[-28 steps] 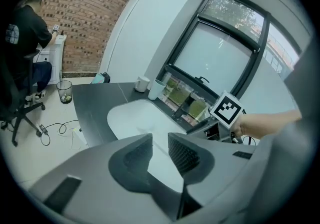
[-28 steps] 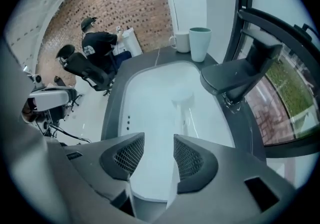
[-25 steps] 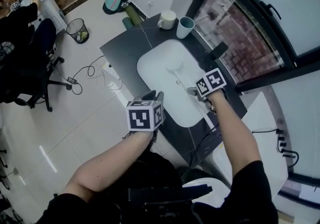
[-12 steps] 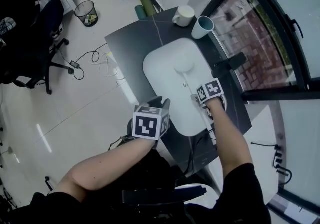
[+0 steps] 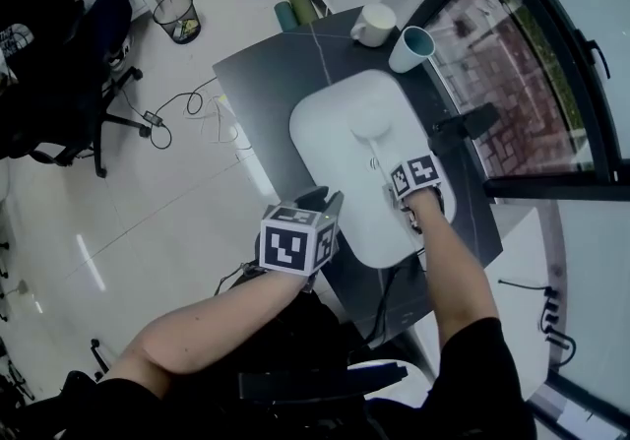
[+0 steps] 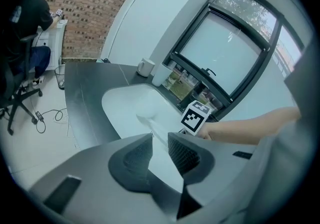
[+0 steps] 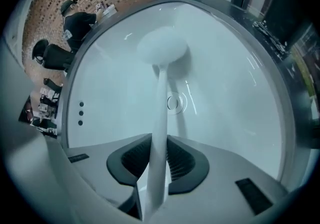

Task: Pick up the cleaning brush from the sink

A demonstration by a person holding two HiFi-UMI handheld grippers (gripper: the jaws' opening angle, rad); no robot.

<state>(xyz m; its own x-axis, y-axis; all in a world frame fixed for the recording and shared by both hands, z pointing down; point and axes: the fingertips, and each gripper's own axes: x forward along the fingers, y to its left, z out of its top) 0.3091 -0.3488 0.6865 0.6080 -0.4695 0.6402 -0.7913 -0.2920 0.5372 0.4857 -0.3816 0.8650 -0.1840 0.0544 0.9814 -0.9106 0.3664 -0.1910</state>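
A white cleaning brush (image 5: pixel 372 133) lies in the white sink (image 5: pixel 325 133), its round head (image 7: pixel 162 47) at the far end and its long handle (image 7: pixel 159 118) running toward me. My right gripper (image 5: pixel 396 194) points steeply down into the basin. Its jaws are closing, and in the right gripper view (image 7: pixel 157 155) both pads press on the handle. My left gripper (image 5: pixel 320 200) hovers over the counter's near edge, left of the sink. Its jaws (image 6: pixel 160 150) stand open with nothing between them.
The sink sits in a dark counter (image 5: pixel 256 84). A white mug (image 5: pixel 374 25) and a teal cup (image 5: pixel 410 47) stand at its far end, a dark faucet (image 5: pixel 465 121) at the right. The drain (image 7: pixel 174 102) lies under the handle. A window frame runs along the right.
Both grippers came down. The right one sank into the sink over the brush handle and its jaws came together on it. The left one lowered a little by the counter edge.
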